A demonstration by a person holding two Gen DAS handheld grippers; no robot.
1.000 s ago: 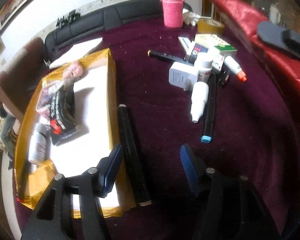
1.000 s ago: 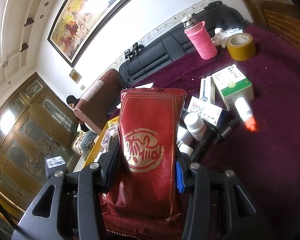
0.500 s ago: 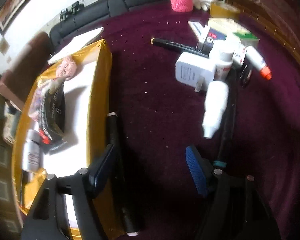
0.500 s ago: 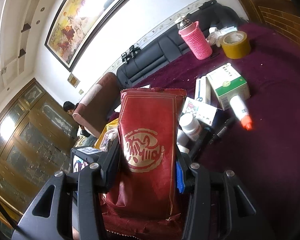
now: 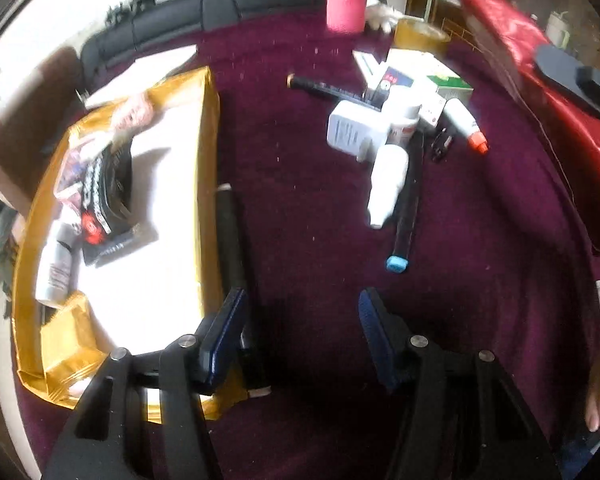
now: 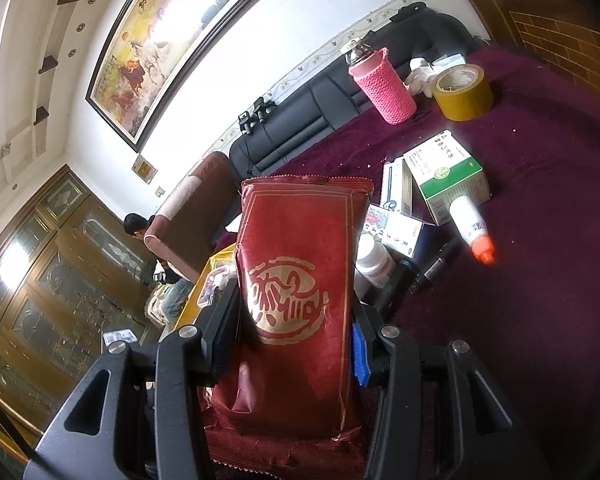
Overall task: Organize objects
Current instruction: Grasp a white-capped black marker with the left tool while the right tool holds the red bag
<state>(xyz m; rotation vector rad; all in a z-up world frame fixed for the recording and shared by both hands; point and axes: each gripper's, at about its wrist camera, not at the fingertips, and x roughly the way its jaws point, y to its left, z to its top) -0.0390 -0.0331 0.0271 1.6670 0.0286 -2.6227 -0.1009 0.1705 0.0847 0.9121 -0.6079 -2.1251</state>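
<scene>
Pulling back from half a second ago, the left gripper [image 5: 300, 336] is hanging wide open and empty over the purple cloth [image 5: 320, 184], gold tray [image 5: 208, 152] on its left. A black tube [image 5: 232, 240] is lying just beside the tray wall, long axis running away from the camera. The right gripper [image 6: 294, 332] is clamping a red packet [image 6: 300, 272] upright, sealed top edge pointing up.

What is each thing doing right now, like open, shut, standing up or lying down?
left gripper: open, empty
right gripper: shut on the red packet
red packet: upright, sealed
gold box: open, things inside
pink-sleeved bottle: standing
orange-capped tube: lying down, capped
white bottle: lying down
tape roll: lying flat
</scene>
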